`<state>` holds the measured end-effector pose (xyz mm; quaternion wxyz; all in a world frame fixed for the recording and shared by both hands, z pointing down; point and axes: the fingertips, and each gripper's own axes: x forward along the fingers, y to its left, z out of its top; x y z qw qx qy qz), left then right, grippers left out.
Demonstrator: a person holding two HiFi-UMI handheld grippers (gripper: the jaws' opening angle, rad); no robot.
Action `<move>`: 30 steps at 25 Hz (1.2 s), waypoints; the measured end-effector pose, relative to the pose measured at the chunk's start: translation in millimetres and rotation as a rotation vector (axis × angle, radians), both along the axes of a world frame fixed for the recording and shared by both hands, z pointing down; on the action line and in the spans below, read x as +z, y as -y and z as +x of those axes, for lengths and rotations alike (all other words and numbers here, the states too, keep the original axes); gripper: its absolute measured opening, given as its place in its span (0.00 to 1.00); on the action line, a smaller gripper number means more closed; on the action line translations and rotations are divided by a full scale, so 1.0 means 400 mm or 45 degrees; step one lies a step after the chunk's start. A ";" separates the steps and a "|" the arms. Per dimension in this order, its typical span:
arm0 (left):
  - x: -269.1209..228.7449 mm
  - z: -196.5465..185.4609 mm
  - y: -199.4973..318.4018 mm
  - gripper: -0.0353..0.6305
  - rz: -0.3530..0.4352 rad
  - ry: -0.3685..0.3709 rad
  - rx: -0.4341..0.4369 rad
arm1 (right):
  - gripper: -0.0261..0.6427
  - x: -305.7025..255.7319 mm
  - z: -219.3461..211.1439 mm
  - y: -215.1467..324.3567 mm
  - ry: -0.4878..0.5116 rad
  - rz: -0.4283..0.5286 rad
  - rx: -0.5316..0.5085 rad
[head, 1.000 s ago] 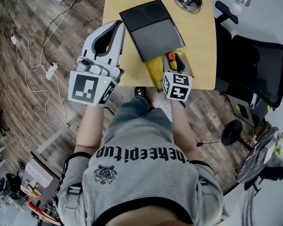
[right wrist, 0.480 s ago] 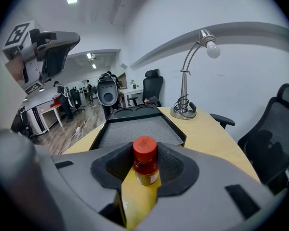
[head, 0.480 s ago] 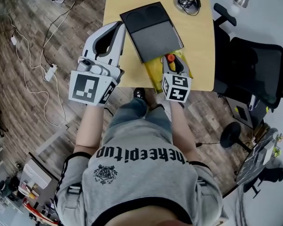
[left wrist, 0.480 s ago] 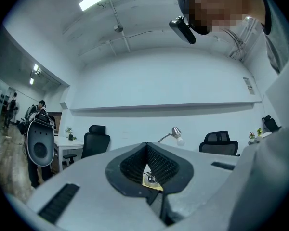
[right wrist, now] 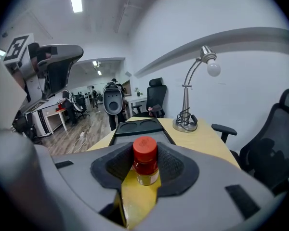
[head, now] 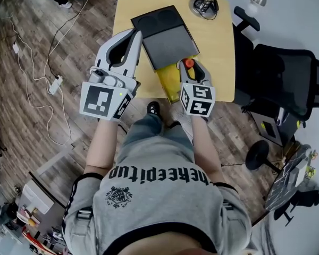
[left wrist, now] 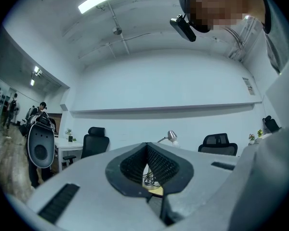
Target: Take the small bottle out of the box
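Observation:
My right gripper [head: 190, 66] is shut on the small bottle [head: 189, 63], a clear bottle with a red cap. In the right gripper view the bottle [right wrist: 145, 161] stands upright between the dark pads [right wrist: 176, 165], above the open yellow box [right wrist: 134, 201]. The yellow box [head: 169, 78] lies at the near edge of the wooden table [head: 218, 47], partly under a black tray-like lid [head: 162, 36]. My left gripper [head: 134, 34] hovers at the lid's left side, raised and shut with nothing in it; its fingertips meet in the left gripper view [left wrist: 147, 146].
A desk lamp [head: 204, 4] stands at the table's far right corner, also seen in the right gripper view [right wrist: 192, 100]. A black office chair [head: 287, 84] is right of the table. Cables and a power strip [head: 56, 81] lie on the wood floor at left.
The head view has shifted slightly. My right gripper keeps the bottle over the yellow box and has barely moved. The left gripper stays shut beside the lid.

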<state>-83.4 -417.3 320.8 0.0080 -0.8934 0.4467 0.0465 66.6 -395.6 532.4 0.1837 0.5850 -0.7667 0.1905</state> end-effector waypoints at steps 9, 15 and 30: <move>-0.033 0.038 -0.067 0.06 0.028 0.002 -0.024 | 0.26 -0.109 0.020 -0.035 -0.001 0.092 -0.063; -0.062 0.058 -0.105 0.06 0.051 0.001 -0.041 | 0.26 -0.191 0.034 -0.056 0.009 0.166 -0.093; -0.111 0.106 -0.197 0.06 0.094 -0.002 -0.091 | 0.26 -0.387 0.083 -0.128 0.082 0.325 -0.139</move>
